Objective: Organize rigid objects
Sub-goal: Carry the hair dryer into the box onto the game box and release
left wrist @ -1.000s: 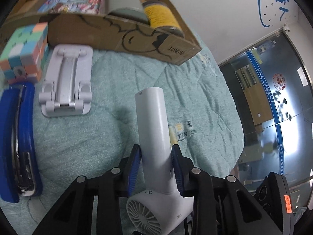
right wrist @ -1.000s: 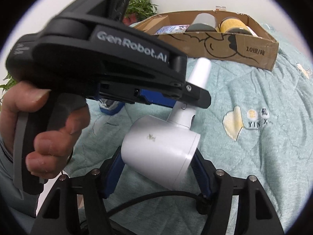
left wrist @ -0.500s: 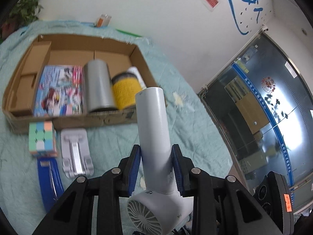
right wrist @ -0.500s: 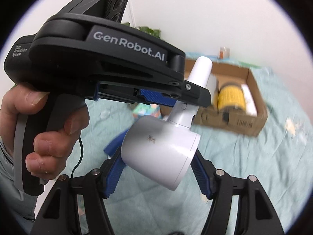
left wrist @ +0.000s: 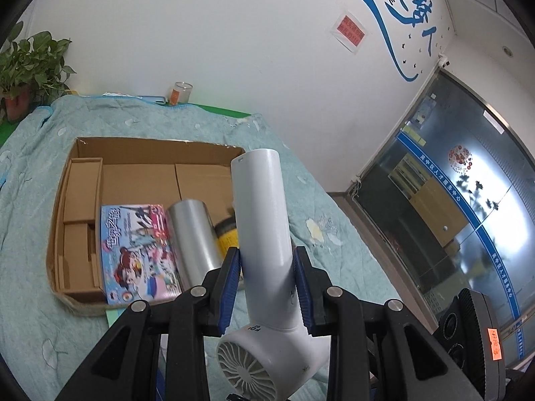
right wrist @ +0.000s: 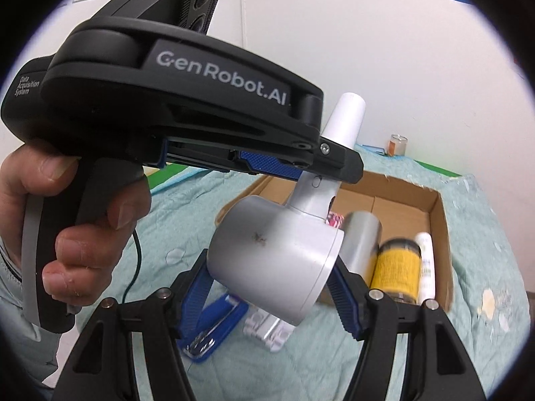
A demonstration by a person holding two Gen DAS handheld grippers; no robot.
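A white hair dryer [left wrist: 264,234] is held in the air by both grippers. My left gripper [left wrist: 267,287] is shut on its handle. My right gripper [right wrist: 271,287] is shut on its round barrel [right wrist: 277,264]. Below and ahead lies an open cardboard box [left wrist: 60,200] on a teal quilt. In the box lie a colourful picture box [left wrist: 137,247], a silver cylinder [left wrist: 194,237] and a yellow jar [right wrist: 398,267]. The left gripper's black body [right wrist: 187,100] fills the upper left of the right wrist view.
A blue stapler [right wrist: 214,327] and a white folding stand [right wrist: 267,330] lie on the quilt [left wrist: 30,334] in front of the box. A white tube [right wrist: 426,267] lies at the box's right wall. A small jar [left wrist: 180,93] and a potted plant [left wrist: 26,67] stand by the far wall.
Both grippers have lifted the hair dryer up from the quilt. The box now sits lower and farther below in both views.
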